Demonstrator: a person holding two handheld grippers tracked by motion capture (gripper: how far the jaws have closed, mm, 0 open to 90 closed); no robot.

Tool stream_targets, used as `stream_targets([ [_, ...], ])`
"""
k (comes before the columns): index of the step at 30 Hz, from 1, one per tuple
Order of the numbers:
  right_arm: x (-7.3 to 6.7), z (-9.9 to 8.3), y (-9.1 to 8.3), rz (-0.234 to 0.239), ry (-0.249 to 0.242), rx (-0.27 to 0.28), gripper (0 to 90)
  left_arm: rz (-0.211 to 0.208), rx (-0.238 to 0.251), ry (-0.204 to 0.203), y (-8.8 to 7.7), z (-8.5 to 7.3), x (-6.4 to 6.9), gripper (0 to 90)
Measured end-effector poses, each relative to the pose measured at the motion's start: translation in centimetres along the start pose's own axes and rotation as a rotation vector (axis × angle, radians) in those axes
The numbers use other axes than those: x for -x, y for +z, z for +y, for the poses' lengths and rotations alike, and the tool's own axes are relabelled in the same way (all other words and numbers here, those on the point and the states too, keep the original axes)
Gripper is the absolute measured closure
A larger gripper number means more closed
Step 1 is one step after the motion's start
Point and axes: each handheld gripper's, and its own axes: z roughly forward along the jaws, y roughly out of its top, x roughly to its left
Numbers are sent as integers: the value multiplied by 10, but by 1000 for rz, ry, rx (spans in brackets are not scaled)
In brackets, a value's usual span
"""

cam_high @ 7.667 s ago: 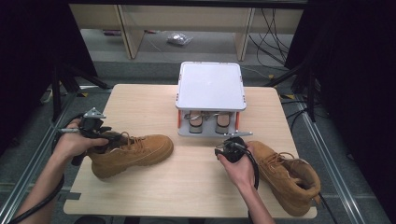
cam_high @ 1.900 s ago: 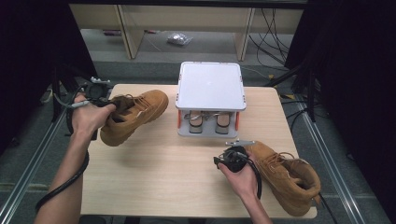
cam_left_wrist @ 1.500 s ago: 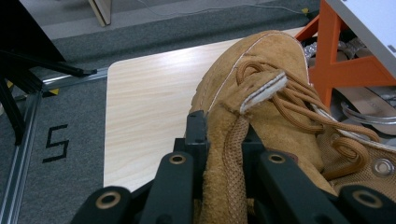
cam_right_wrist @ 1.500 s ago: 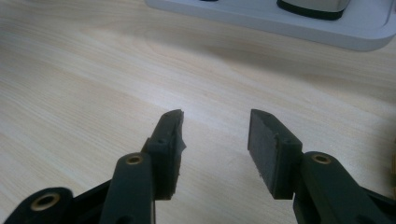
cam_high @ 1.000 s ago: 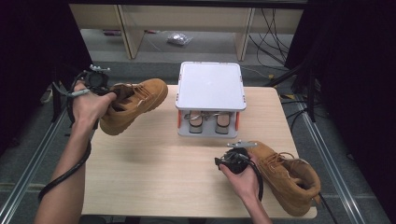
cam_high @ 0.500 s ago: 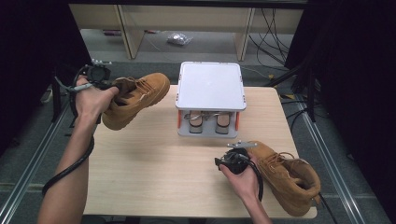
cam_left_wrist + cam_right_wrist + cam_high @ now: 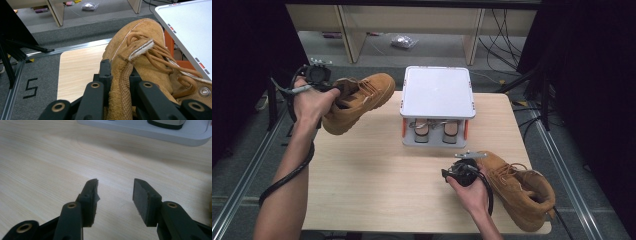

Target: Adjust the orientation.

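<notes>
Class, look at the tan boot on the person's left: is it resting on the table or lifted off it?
Lifted. The left hand-held gripper clamps the tan boot by its collar, holding it tilted above the wooden table near the far left corner.

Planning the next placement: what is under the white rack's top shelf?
Under the white rack, a pair of shoes sits toes forward on the lower shelf. Their rear parts are hidden by the top shelf.

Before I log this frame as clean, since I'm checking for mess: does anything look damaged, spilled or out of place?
Nothing spilled or damaged. One tan boot is off the table, tilted, pinched at its collar by the left gripper. The other boot lies near the table's right edge beside the open right gripper.
</notes>
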Motion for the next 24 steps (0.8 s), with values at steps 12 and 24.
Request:
stream_targets([
  [12,1,0,0,3,-15,8,556,-2,21,-5,0,8,2,806],
  [24,1,0,0,2,-16,11,556,-1,15,0,3,13,6,805],
])
